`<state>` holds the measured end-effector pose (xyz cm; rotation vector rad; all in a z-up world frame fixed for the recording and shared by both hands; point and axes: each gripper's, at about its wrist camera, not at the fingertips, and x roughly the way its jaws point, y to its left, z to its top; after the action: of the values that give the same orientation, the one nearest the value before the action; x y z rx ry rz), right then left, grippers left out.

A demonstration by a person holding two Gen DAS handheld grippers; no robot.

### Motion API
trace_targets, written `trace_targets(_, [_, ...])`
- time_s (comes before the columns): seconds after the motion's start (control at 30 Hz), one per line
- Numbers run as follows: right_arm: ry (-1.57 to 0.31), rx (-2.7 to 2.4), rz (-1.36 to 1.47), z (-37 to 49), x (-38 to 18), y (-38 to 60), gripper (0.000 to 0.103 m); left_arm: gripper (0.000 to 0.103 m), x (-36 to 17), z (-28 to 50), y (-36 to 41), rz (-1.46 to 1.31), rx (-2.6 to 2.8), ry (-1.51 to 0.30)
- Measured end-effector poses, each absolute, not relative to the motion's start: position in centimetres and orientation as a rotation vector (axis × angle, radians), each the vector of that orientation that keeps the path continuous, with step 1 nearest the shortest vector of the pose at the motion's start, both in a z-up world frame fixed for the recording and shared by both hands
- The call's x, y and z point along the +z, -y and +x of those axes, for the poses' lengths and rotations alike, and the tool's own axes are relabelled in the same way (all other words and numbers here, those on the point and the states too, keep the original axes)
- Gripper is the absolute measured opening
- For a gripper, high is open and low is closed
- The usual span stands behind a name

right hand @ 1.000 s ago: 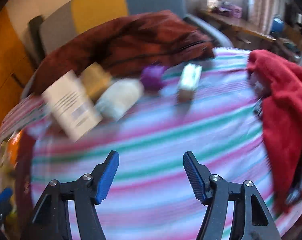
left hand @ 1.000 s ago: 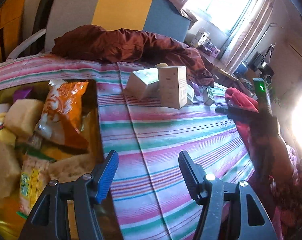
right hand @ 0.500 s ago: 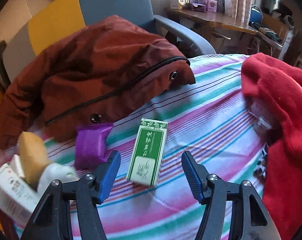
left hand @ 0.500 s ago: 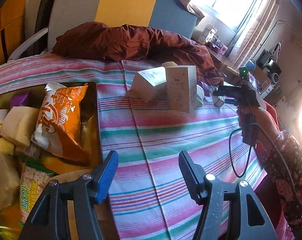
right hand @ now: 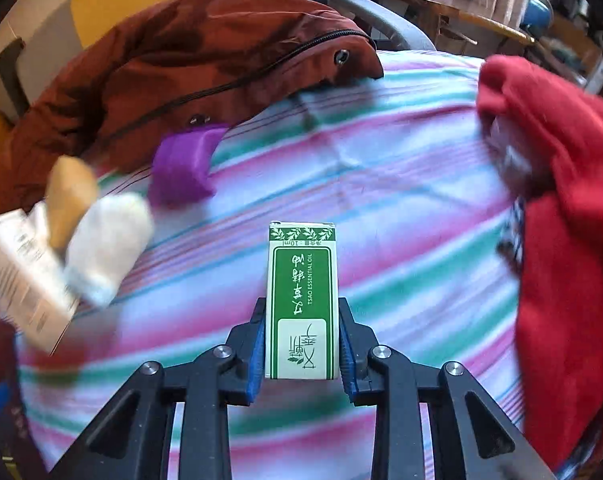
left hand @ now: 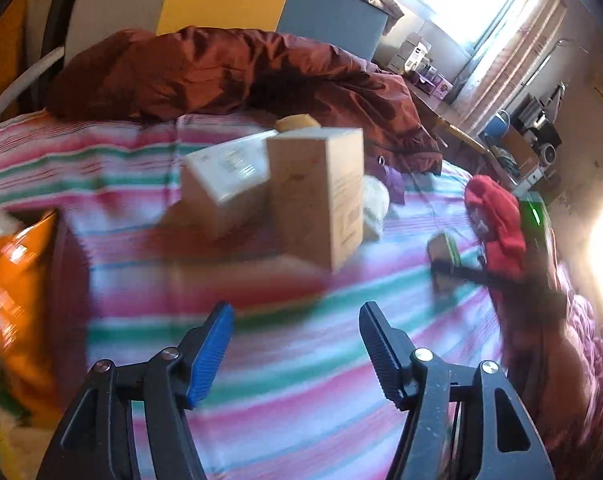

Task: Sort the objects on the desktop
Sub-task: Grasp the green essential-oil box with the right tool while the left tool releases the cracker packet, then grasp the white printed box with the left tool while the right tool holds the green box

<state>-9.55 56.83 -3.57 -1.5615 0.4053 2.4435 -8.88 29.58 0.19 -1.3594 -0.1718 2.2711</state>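
In the right wrist view my right gripper is shut on a small green and white essential-oil box, whose pads press its two long sides just above the striped cloth. The left wrist view shows that same green box far right, beside the red cloth. My left gripper hovers over the striped cloth; its jaws are opening and hold nothing. Beyond it stand a tall tan carton and a tilted white carton.
A purple packet, a white soft lump and a tan bun lie left of the green box. A brown jacket covers the back. A red cloth lies at the right. An orange snack bag sits at the left.
My right gripper came down around the green box and shut on it. The left gripper slid forward and right toward the cartons; the snack tray has slipped to the left edge.
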Motion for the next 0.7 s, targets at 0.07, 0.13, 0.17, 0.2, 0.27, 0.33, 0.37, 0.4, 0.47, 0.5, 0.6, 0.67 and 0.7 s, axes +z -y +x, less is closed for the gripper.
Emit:
trace_targets(0.07, [-0.372,2.472,-1.516,-8.8,-3.7,-56.3,0.031,0.066,0.6,-10.2,-31.5,-1.368,2.284,0.129])
trace_targets(0.13, [-0.312,2.475,-1.529,-8.8,-3.6,-55.7,0.031,0.066,1.7,-11.2,-32.4,-1.319,2.315,0.102])
trace_targets(0.17, [-0.298,2.487,-1.532,-8.9,-3.6,-55.5,0.031,0.066,2.7,-11.7,-32.7,-1.276,2.374,0.062])
trace_targets(0.2, [-0.300,2.493,-1.533,-8.9,-3.7,-55.4,0.031,0.066,3.8,-12.3,-32.7,-1.228,2.451,0.042])
trace_targets(0.27, [-0.311,2.495,-1.537,-8.9,-3.6,-55.4,0.031,0.072,5.4,-13.3,-32.6,-1.130,2.527,0.069])
trace_targets(0.33, [-0.380,2.505,-1.540,-8.9,-3.4,-55.9,0.031,0.074,5.7,-14.9,-33.2,-1.103,2.575,-0.003])
trace_targets(0.37, [-0.404,2.505,-1.542,-8.8,-3.4,-56.1,0.031,0.072,5.1,-15.9,-33.6,-1.144,2.583,-0.063])
trace_targets(0.4, [-0.421,2.508,-1.542,-8.7,-3.4,-56.3,0.031,0.071,4.6,-16.5,-33.7,-1.177,2.572,-0.092])
trace_targets(0.47, [-0.446,2.505,-1.541,-8.6,-3.4,-56.5,0.031,0.070,3.6,-16.8,-33.2,-1.219,2.564,-0.117])
trace_targets(0.5, [-0.447,2.505,-1.543,-8.8,-3.2,-56.3,0.031,0.069,3.3,-16.5,-32.9,-1.234,2.557,-0.117])
trace_targets(0.6, [-0.442,2.503,-1.548,-8.7,-3.0,-56.1,0.031,0.068,1.4,-14.7,-32.0,-1.313,2.489,-0.136])
trace_targets(0.67, [-0.451,2.502,-1.549,-8.6,-2.9,-56.0,0.031,0.065,0.4,-12.8,-31.0,-1.333,2.446,-0.104])
trace_targets(0.7, [-0.462,2.501,-1.547,-8.5,-2.9,-56.1,0.031,0.065,-0.1,-11.5,-30.3,-1.341,2.427,-0.057])
